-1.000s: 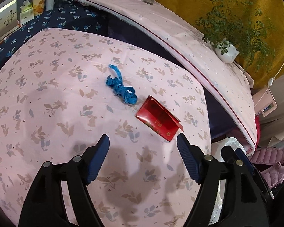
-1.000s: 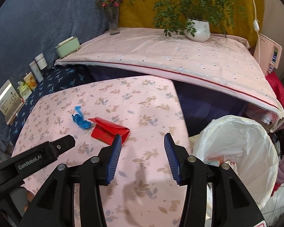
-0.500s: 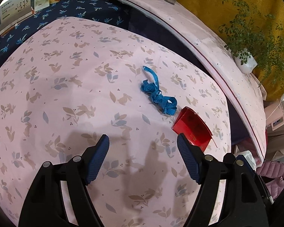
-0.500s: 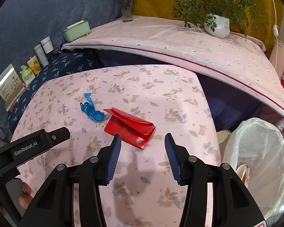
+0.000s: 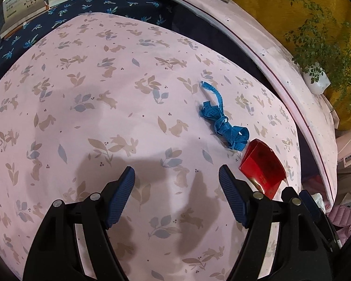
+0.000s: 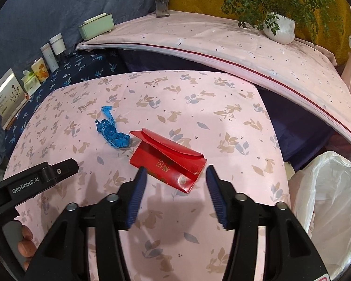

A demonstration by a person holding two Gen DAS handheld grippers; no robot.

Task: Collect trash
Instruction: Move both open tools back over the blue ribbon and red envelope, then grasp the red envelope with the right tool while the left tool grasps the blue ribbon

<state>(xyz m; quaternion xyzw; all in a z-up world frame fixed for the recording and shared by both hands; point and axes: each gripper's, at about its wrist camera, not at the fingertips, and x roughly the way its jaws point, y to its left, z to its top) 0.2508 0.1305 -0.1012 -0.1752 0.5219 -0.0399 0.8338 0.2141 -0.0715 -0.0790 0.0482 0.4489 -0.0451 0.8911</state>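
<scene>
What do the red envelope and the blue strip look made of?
Red envelope: apparently glossy paper or thin card, with sharp fold creases and a stiff lifted flap. Blue strip: probably soft vinyl or cloth tape, limp and coiled, with printed tick marks.

We see a red envelope (image 6: 167,161), flap open, flat near the table's right edge, a tangled blue tape (image 6: 111,132) just beside it.

red envelope (image 6: 167,161): 1 | blue tape (image 6: 111,132): 1 | bag (image 6: 332,201): 1 | plant (image 6: 279,27): 1
</scene>
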